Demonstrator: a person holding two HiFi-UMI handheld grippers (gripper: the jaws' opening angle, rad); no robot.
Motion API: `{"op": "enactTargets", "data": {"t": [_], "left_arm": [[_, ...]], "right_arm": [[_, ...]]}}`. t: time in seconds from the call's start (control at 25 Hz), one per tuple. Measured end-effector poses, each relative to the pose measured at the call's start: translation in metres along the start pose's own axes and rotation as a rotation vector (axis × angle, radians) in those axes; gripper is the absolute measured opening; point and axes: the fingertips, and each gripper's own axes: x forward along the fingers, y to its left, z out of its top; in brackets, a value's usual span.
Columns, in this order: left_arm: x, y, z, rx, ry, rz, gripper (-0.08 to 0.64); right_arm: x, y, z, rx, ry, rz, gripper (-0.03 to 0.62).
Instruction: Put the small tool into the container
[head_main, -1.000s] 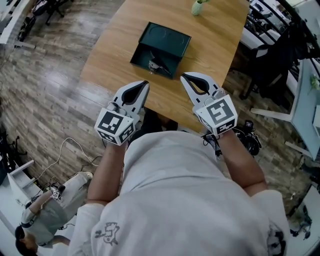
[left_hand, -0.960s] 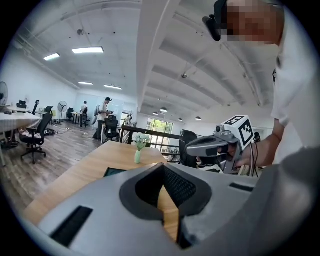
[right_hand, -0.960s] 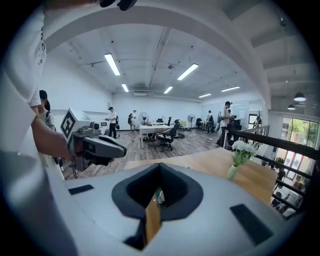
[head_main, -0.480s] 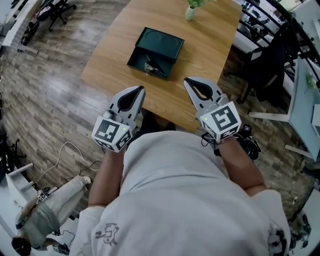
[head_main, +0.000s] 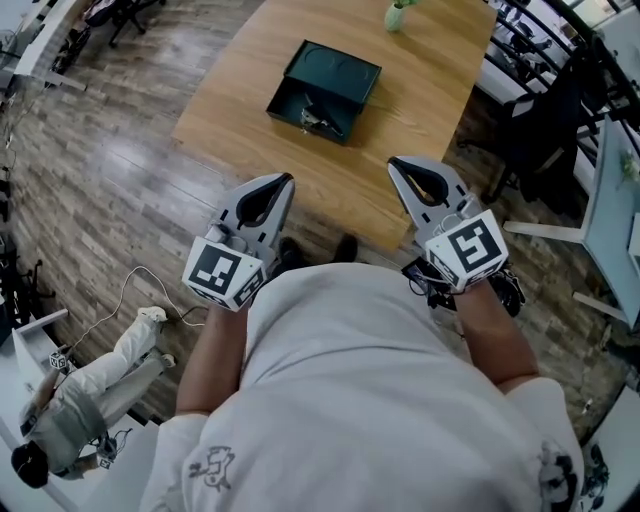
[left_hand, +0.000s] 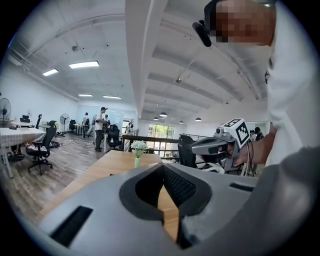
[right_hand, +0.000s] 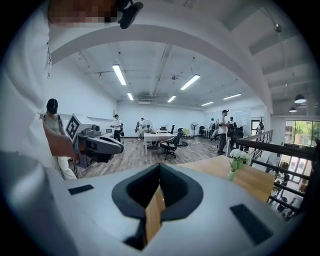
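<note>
A dark green box (head_main: 345, 70) lies open at the middle of the wooden table (head_main: 430, 80), its lid folded back. A small metal tool (head_main: 318, 122) lies inside its tray. My left gripper (head_main: 288, 180) hangs just off the table's near edge, jaws together, nothing in them. My right gripper (head_main: 393, 163) hovers over the near edge, also shut and empty. Both stand well short of the box. In the left gripper view the left gripper (left_hand: 162, 165) shows closed jaws, with the right gripper (left_hand: 225, 142) beside it. The right gripper (right_hand: 160, 165) looks the same in its own view.
A small vase of white flowers (head_main: 398, 14) stands at the table's far end. Dark office chairs (head_main: 545, 120) and desks crowd the right side. A person (head_main: 70, 410) and a loose cable (head_main: 130, 300) are on the wooden floor at lower left.
Both grippers have drawn back from the box toward the table's near edge and risen, still shut. The person at lower left has shifted on the floor.
</note>
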Motion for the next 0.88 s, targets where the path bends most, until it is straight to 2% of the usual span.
{"op": "enactTargets", "data": {"t": [0.32,0.88], "left_arm": [[-0.041,0.001,0.006,0.012,-0.001,-0.048,0.006],[-0.162,0.011,-0.001,0.018,-0.032,-0.123,0.006]], "right_arm": [[-0.012,0.033,0.014,-0.022,-0.005,-0.02,0.006],[-0.01,0.158,0.033,-0.017,-0.027,-0.085,0.006]]}}
